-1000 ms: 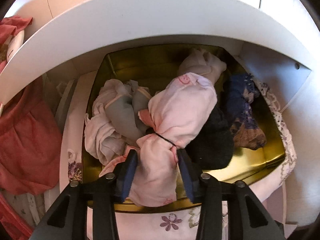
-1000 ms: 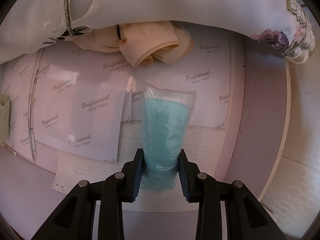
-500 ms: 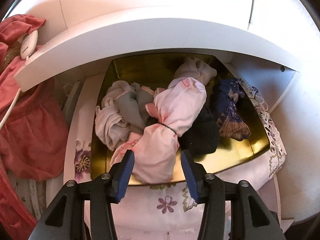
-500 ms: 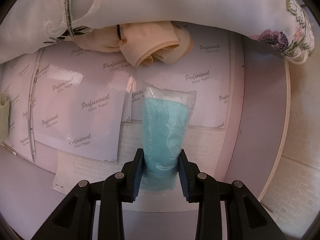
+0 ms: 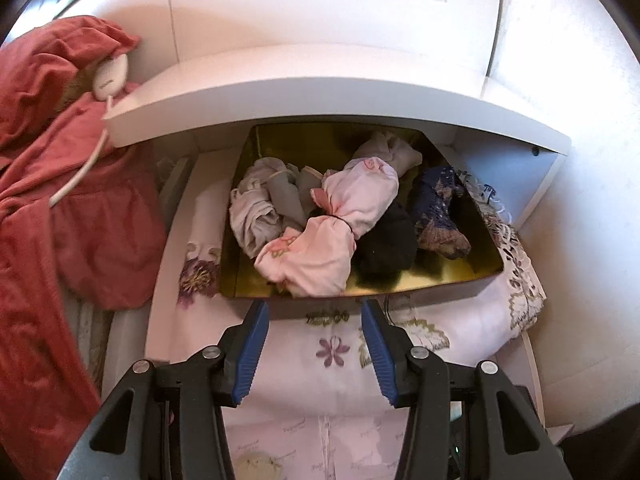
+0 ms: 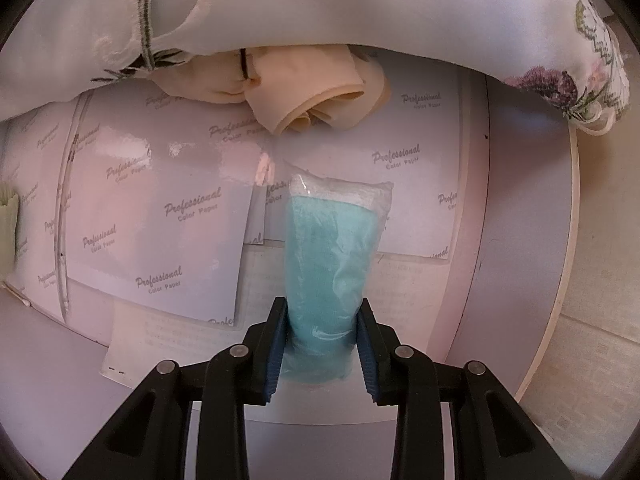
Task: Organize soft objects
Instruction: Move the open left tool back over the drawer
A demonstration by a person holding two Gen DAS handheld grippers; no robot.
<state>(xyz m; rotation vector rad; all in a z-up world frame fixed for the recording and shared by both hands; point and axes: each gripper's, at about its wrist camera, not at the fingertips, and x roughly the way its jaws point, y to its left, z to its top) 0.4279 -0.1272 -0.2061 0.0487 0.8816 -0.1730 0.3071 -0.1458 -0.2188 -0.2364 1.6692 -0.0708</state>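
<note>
A gold box (image 5: pixel 452 282) under a white shelf holds rolled soft items: a pink bundle (image 5: pixel 332 236) tied with a black band, a pale grey bundle (image 5: pixel 264 208), a black one (image 5: pixel 386 246) and a dark blue lace one (image 5: pixel 438 208). My left gripper (image 5: pixel 314 312) is open and empty, just in front of the box's near wall. My right gripper (image 6: pixel 322 320) is shut on a teal cloth in a clear plastic bag (image 6: pixel 334 256), held above a white surface. A beige rolled cloth (image 6: pixel 316 92) with a black band lies beyond it.
A red garment (image 5: pixel 60 184) hangs at the left with a white corded device (image 5: pixel 110 78) on it. An embroidered floral cloth (image 5: pixel 332 344) lies under the box and drapes above the right gripper (image 6: pixel 360 8). Printed paper sheets (image 6: pixel 160 216) cover the surface. White shelf (image 5: pixel 320 96) overhangs the box.
My left gripper let go of the pink bundle, opened and drew back out of the gold box. The bundle stays in the box. The right gripper has not moved.
</note>
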